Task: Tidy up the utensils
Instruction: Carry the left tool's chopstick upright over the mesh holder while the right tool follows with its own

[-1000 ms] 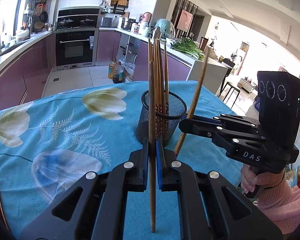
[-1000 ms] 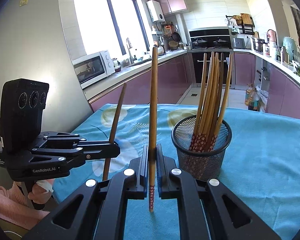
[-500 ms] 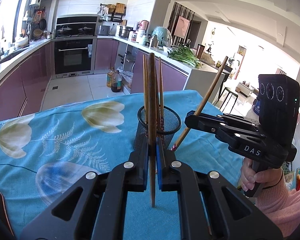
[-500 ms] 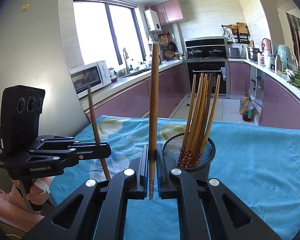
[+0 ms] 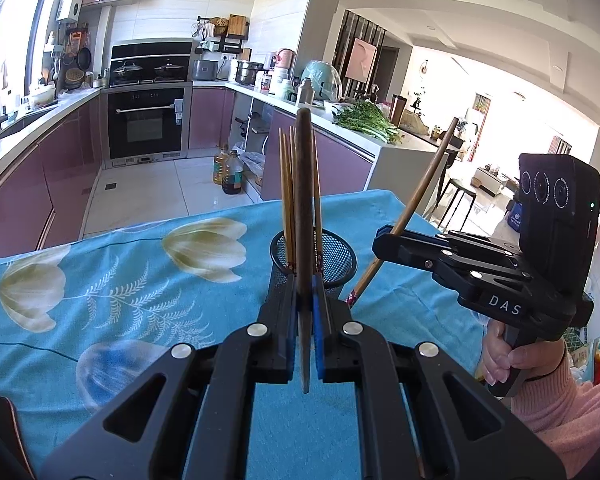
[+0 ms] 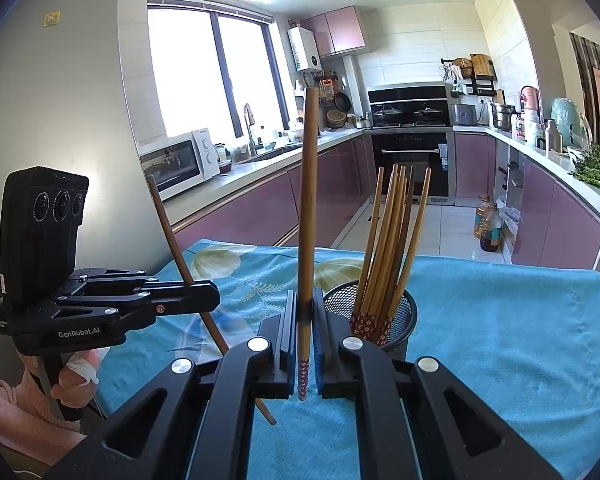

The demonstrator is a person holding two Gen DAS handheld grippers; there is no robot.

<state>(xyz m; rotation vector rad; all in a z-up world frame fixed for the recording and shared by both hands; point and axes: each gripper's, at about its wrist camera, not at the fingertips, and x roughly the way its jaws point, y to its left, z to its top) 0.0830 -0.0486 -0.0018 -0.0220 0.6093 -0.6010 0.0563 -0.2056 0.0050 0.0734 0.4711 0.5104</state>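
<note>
A black mesh holder (image 6: 384, 316) with several wooden chopsticks (image 6: 388, 248) stands on the table; it also shows in the left wrist view (image 5: 332, 256). My left gripper (image 5: 305, 300) is shut on a dark chopstick (image 5: 303, 200), held upright just in front of the holder. It shows at the left of the right wrist view (image 6: 204, 296). My right gripper (image 6: 305, 320) is shut on a brown chopstick (image 6: 309, 200) with a patterned tip, held upright left of the holder. It shows at the right of the left wrist view (image 5: 384, 240), its chopstick (image 5: 416, 200) tilted.
The table wears a teal cloth with flower prints (image 5: 140, 280). Behind it is a kitchen with purple cabinets, an oven (image 5: 148, 124), oil bottles (image 5: 228, 170) on the floor and greens (image 5: 364, 118) on the counter. A microwave (image 6: 180, 160) stands by the window.
Both grippers have risen and pulled back from the holder, each with its chopstick still in it. The holder looks smaller and lower in both views.
</note>
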